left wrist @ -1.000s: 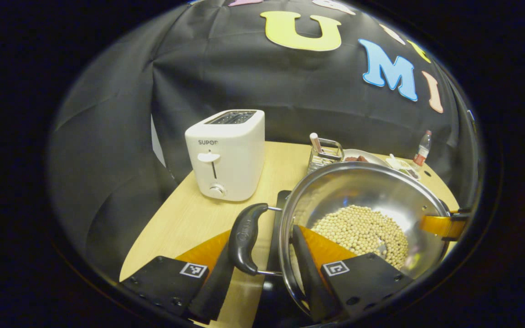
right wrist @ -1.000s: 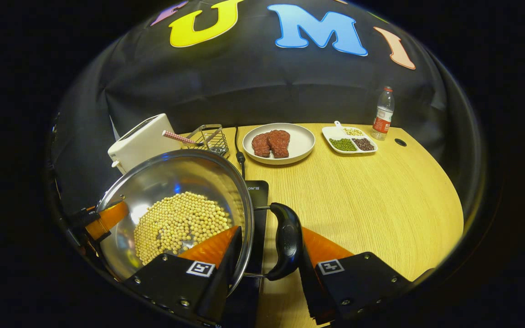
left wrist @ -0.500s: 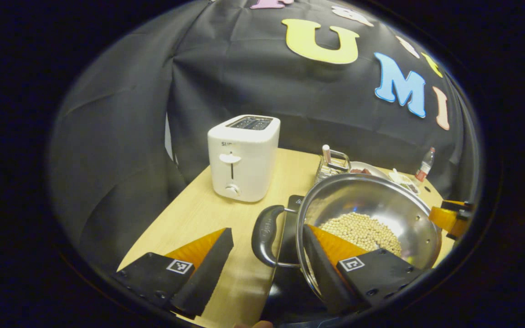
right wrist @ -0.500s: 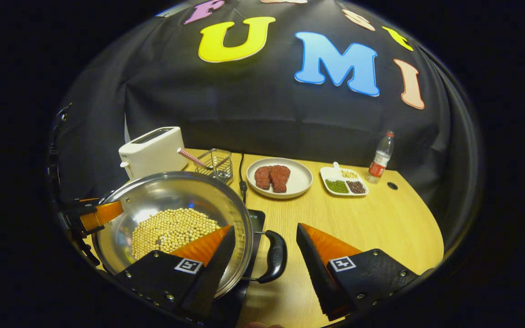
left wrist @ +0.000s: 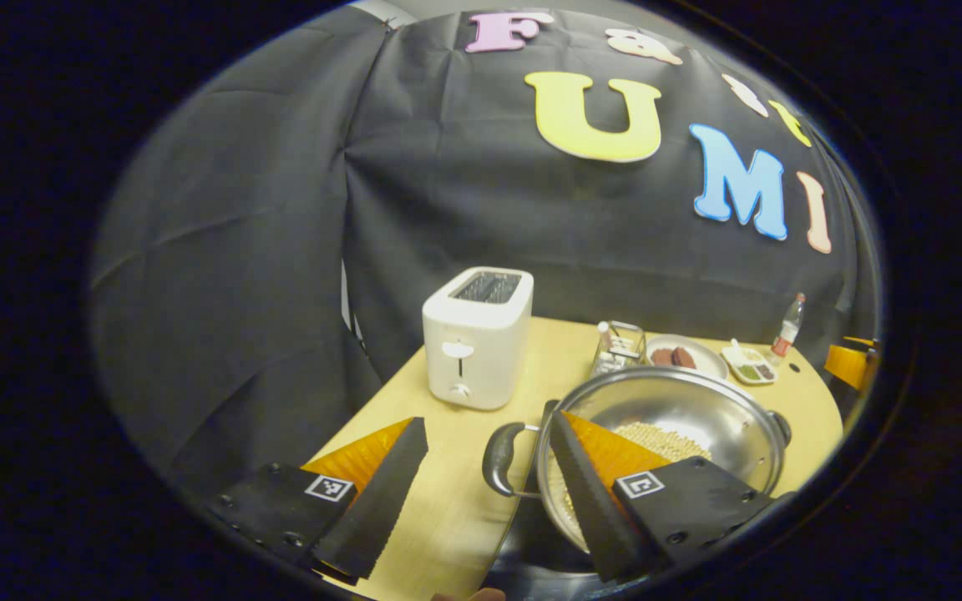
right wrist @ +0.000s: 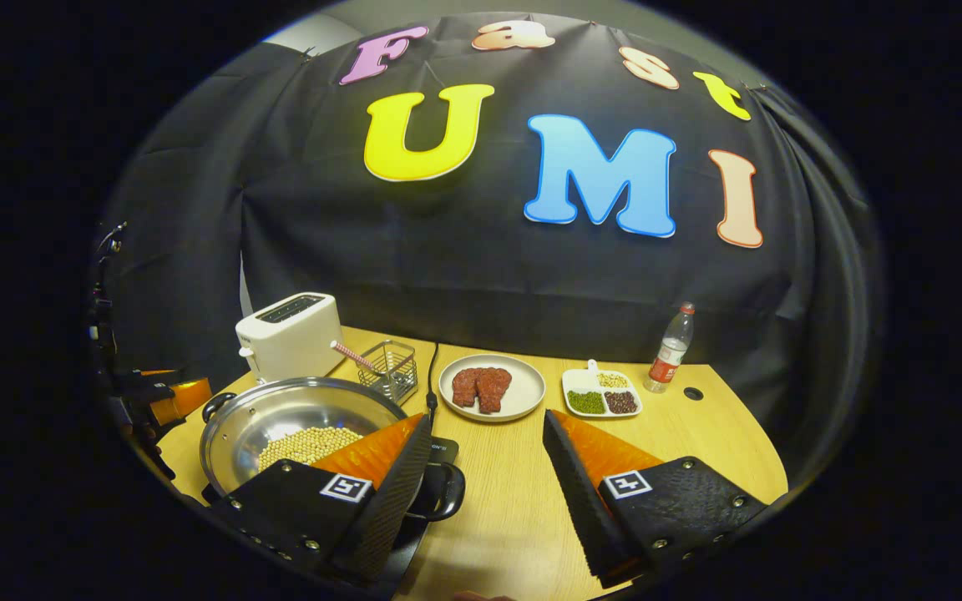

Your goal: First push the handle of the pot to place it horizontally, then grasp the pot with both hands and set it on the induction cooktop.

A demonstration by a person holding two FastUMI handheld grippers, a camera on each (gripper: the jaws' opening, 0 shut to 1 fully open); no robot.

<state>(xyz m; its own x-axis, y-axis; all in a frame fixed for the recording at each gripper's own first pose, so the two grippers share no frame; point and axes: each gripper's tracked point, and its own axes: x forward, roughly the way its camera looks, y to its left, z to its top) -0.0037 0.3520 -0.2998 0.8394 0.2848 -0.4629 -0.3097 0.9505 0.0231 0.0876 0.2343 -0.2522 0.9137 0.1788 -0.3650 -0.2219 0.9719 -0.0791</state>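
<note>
A steel pot (left wrist: 698,409) holding soybeans (left wrist: 656,436) rests on the black induction cooktop (left wrist: 531,538). Its near black handle (left wrist: 499,457) lies level, just below my left gripper (left wrist: 488,423), which stands open and touches nothing. In the right gripper view the pot (right wrist: 281,413) is at lower left on the cooktop (right wrist: 445,451), its other handle (right wrist: 446,492) partly behind one finger. My right gripper (right wrist: 488,420) is open and holds nothing. The left gripper (right wrist: 168,396) shows beyond the pot's far side, and the right gripper (left wrist: 848,363) appears at the far right of the left gripper view.
A white toaster (left wrist: 477,338) stands behind the pot on the wooden table (right wrist: 698,434). Along the back are a wire basket (right wrist: 389,371), a plate of meat (right wrist: 491,388), a divided dish of beans (right wrist: 602,392) and a bottle (right wrist: 669,349). A cord (right wrist: 431,376) runs to the cooktop.
Both grippers were shut on the pot's handles a second ago. They have opened, let go, and drawn back and up, leaving the pot on the cooktop.
</note>
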